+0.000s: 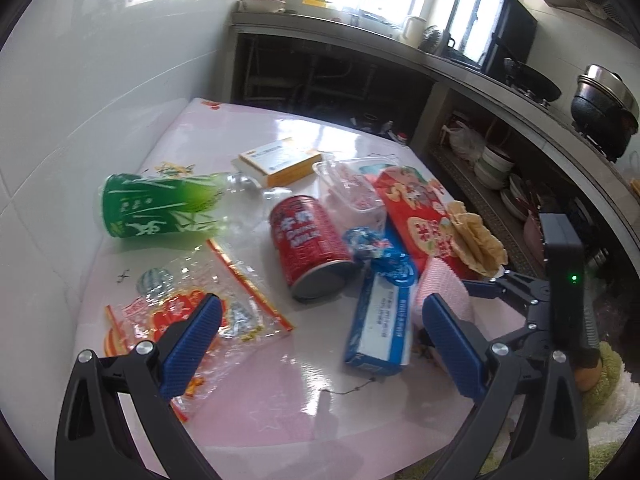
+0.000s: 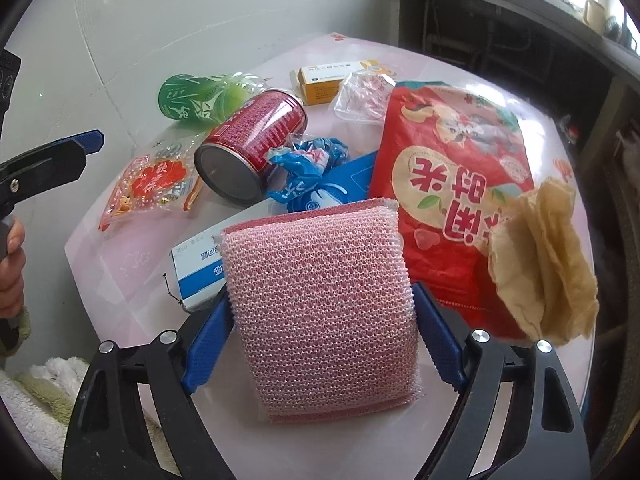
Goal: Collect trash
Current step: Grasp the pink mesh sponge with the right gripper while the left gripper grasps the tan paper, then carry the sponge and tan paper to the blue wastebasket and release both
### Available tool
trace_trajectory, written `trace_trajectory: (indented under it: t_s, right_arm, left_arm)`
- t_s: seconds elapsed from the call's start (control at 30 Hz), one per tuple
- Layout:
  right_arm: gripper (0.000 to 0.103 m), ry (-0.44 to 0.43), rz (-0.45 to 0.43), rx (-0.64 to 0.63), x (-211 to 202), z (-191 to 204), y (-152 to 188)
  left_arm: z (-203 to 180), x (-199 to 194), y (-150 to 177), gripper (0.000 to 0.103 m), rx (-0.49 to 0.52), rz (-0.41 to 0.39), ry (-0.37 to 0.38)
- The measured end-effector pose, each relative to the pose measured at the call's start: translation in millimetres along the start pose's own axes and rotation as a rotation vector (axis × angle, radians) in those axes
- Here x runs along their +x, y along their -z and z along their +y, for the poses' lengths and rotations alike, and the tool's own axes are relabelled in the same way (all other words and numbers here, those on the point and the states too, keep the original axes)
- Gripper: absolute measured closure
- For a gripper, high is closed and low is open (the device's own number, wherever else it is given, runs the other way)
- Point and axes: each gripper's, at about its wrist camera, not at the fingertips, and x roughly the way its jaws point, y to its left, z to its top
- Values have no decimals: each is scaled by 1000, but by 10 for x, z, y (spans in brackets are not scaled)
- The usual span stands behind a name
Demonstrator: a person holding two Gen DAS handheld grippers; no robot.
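Trash is strewn over a pink table [image 1: 280, 392]: a green-labelled bottle [image 1: 160, 208], a red can [image 1: 308, 240] on its side, a crumpled blue wrapper [image 1: 368, 242], a blue-and-white box [image 1: 380, 320], a red snack bag [image 2: 460, 168], a clear tub [image 1: 352, 188], a yellow box [image 1: 280, 160], a clear red-printed wrapper [image 1: 192, 308] and crumpled brown paper [image 2: 544, 264]. My right gripper [image 2: 320, 292] is shut on a pink mesh sponge [image 2: 320, 304], its blue pads against both edges. My left gripper [image 1: 322, 300] hangs open over the table's near side, empty.
A white tiled wall [image 1: 100, 100] borders the table on the left. A dark kitchen counter [image 1: 360, 36] with a pot [image 1: 604, 108] and shelves of bowls [image 1: 496, 164] runs behind and to the right. A hand [image 2: 10, 264] shows at the left edge.
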Motion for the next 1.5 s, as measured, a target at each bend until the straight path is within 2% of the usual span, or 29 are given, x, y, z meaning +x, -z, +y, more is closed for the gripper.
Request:
trace_trajectory:
  t_s: [0.23,0.4,0.47,0.53,0.6,0.73,0.77,0.8,0.87,0.97,1.0,1.07,1.13,1.2,1.3,1.4,1.5]
  right_arm:
    - [25,42,12,45,-192,-39,229]
    - [25,143,19,164,-476,-339,540]
    - [25,186,16,223,-573,-492,663]
    - [25,225,12,280,-665,-643,788]
    - [25,241,9,323,-730,-758,871]
    - [25,258,1,364,-806,-894,964]
    - [25,259,-1,372,-823,-935,986]
    - [25,264,-2,379,-822,-909,991]
    - [25,267,-12,395,-851,-994,1024]
    - [25,251,-30,430,-878,-1105,1062]
    - [26,246,-36,441,-865,-1141,1057]
    - [26,226,-54,466,-873,-1211,1096]
    - [27,198,-74,496,-888,-1305,1117]
    - [28,167,-101,525,-920,-1377,1124]
    - [29,97,-155,595,-1000,-1500,1204]
    - [29,52,-229,686,-1139,-1725,1304]
    - [29,98,-334,795,-1387,-2038,1497]
  left_arm:
    - [-425,90,-167,6,72,-12,99]
    - [-968,315,-493,6,182,-18,180]
    - [-1228,407,-646,6,218,-34,248]
    - [-1509,568,-798,6,250,-17,318]
    - [-1801,806,-910,6,298,43,379]
    - [-2301,1448,-887,6,449,254,355]
    - [-2384,1618,-818,6,498,302,314]
    - [-2457,1792,-722,6,556,343,239]
    - [-2534,2010,-550,13,654,384,159]
    - [-2544,2237,-348,29,732,434,70]
    - [-2531,2270,-317,35,739,440,56]
    - [-2503,2258,-325,46,713,434,76]
    - [-2491,2254,-350,78,705,431,65]
    - [-2417,2195,-394,90,685,428,72]
    - [-2356,1986,-581,95,604,396,127]
    - [-2500,1768,-807,95,575,333,187]
    - [-2759,1531,-981,95,543,301,318]
